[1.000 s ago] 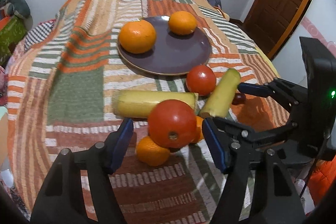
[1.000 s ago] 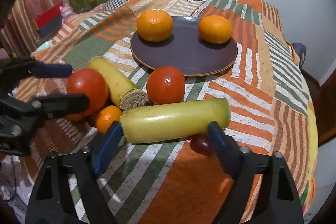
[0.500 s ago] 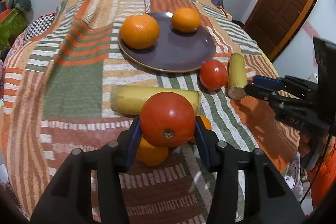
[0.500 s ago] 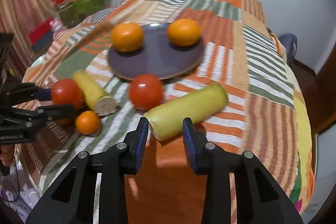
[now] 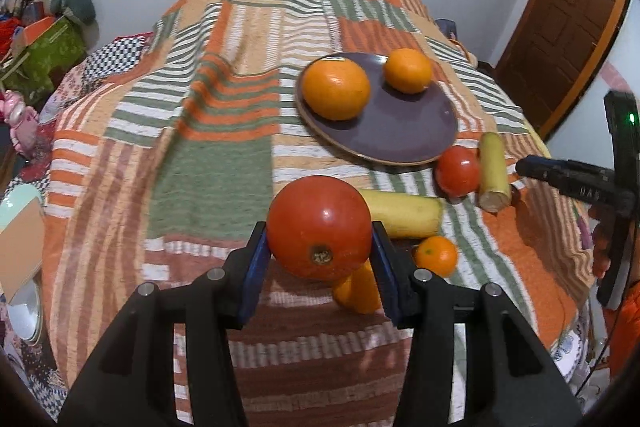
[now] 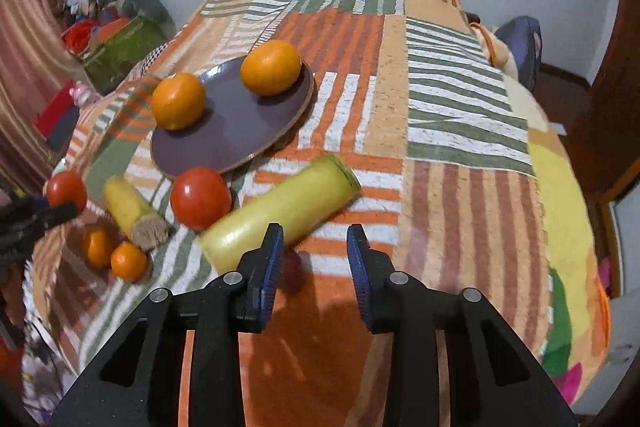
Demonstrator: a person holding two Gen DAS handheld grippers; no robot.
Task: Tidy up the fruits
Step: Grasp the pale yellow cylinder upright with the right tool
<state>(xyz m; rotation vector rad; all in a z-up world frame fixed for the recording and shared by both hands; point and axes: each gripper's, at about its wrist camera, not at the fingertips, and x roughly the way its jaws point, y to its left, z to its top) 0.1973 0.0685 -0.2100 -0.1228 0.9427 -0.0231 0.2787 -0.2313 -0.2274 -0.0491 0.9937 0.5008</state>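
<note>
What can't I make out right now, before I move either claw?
- Right wrist view: a dark red fruit sits mostly behind a finger of the right claw and the long yellow fruit; its kind is unclear.
- Left wrist view: a small orange is half hidden by the tomato in the left claw.
- Right wrist view: blur hides whether the long yellow fruit touches the right claw.

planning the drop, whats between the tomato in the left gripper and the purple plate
In the left wrist view, only bare striped blanket lies between the held tomato and the plate.
</note>
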